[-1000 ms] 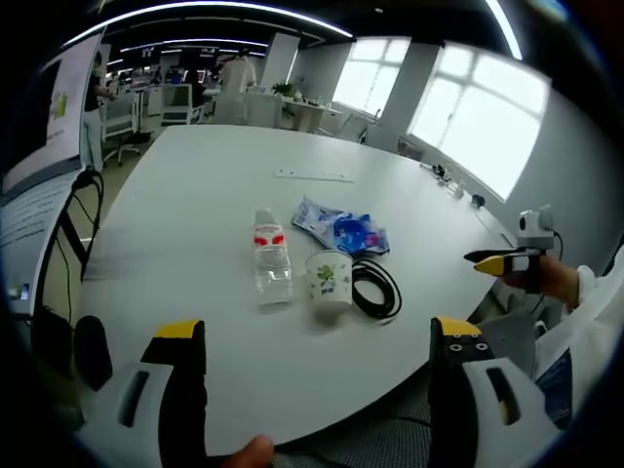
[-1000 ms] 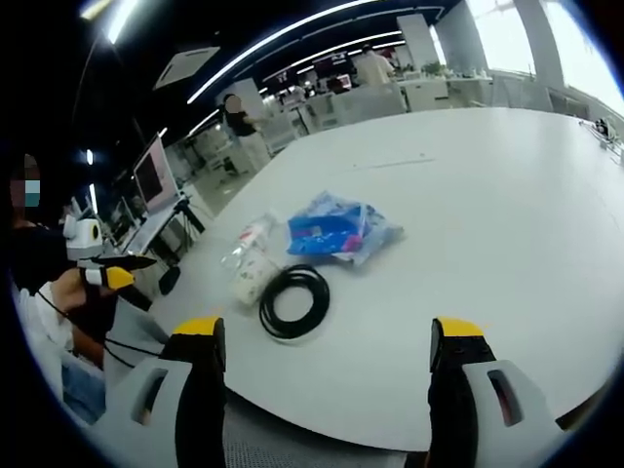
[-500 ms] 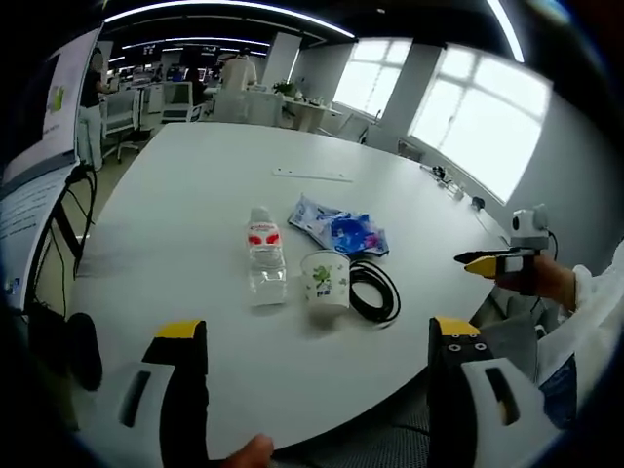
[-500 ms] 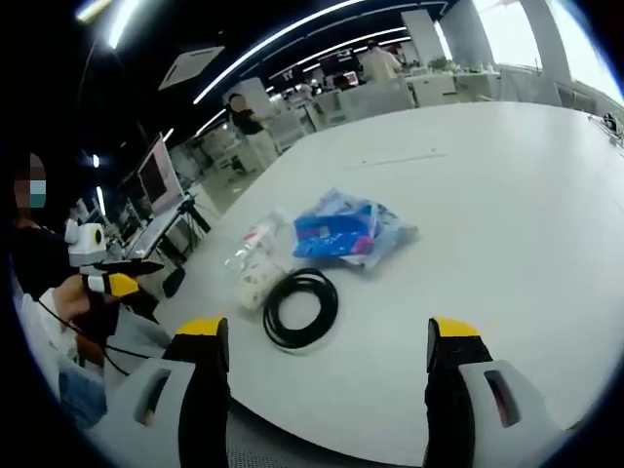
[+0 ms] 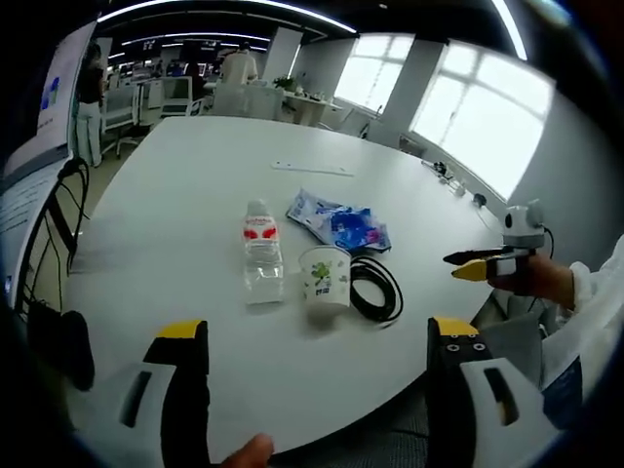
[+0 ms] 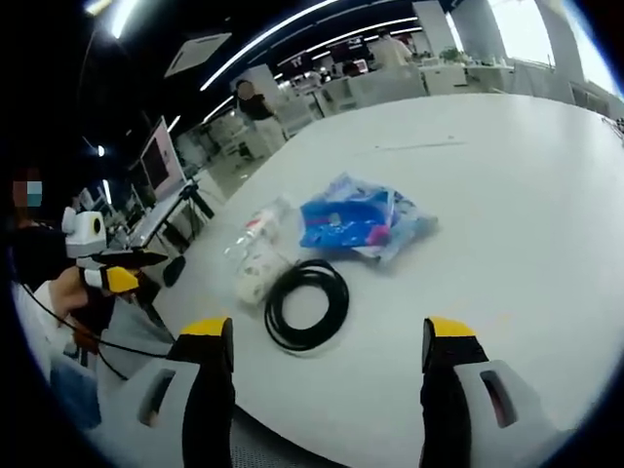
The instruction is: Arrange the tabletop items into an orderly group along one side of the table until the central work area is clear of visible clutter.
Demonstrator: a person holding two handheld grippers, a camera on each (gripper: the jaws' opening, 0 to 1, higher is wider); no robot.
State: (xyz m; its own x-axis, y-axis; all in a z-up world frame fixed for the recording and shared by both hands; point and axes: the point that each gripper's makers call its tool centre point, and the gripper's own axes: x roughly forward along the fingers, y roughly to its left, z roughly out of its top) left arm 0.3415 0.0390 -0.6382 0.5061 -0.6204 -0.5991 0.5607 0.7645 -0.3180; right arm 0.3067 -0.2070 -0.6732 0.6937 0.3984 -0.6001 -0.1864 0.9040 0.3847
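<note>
Our left gripper [image 5: 317,346] has its yellow-tipped jaws spread wide with nothing between them, held back from the table edge and aimed at the items. Our right gripper [image 6: 327,341] is the same: jaws wide apart, empty, hovering short of the near rim. In the left gripper view the right gripper appears at the right, off the table's side, and from that angle we cannot tell how its jaws stand; our own view of it settles that.

Ahead of both sits the clutter, bunched near the middle of the white round table [image 5: 175,195]. A clear water bottle [image 5: 261,255] with a red label lies on its side. Just beside it stands a paper cup [image 5: 326,277], upright, and against the cup's other side lies a coiled black cable [image 5: 375,285], flat on the surface. Beyond these is a blue plastic packet [image 5: 339,224], crumpled, close to the coil. Farther off a thin white strip [image 5: 312,168] lies alone.

We judge nothing has yet been moved to one side. The open, withdrawn stance suits picking a first target; the bottle could roll, and the cup tips easily.
</note>
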